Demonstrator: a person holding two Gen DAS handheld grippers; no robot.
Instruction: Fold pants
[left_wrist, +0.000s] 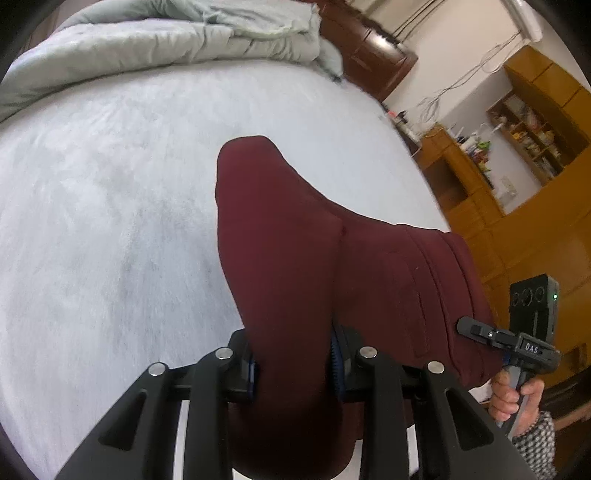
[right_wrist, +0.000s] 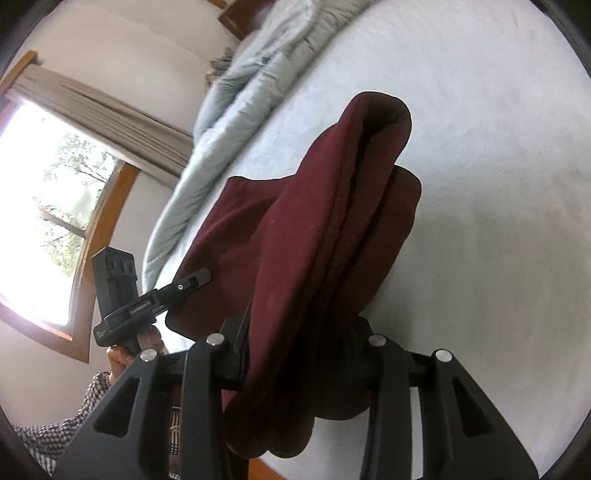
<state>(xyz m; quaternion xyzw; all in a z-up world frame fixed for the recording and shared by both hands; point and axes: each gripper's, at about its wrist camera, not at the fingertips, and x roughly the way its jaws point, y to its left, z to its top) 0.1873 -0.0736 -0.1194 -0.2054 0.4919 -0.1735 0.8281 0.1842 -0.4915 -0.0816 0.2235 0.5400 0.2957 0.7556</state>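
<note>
Hanging over the bed (left_wrist: 110, 221), maroon pants (left_wrist: 295, 258) are clamped by left gripper (left_wrist: 295, 369) and right gripper (right_wrist: 303, 354)

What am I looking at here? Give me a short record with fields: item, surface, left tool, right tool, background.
item: dark red pants, bunched and draped, held up over the bed
surface: pale bed sheet, with a grey quilt heaped at its far end
left tool: shut on the pants
right tool: shut on the pants
background: wooden shelves on one side, curtained window on the other
</note>
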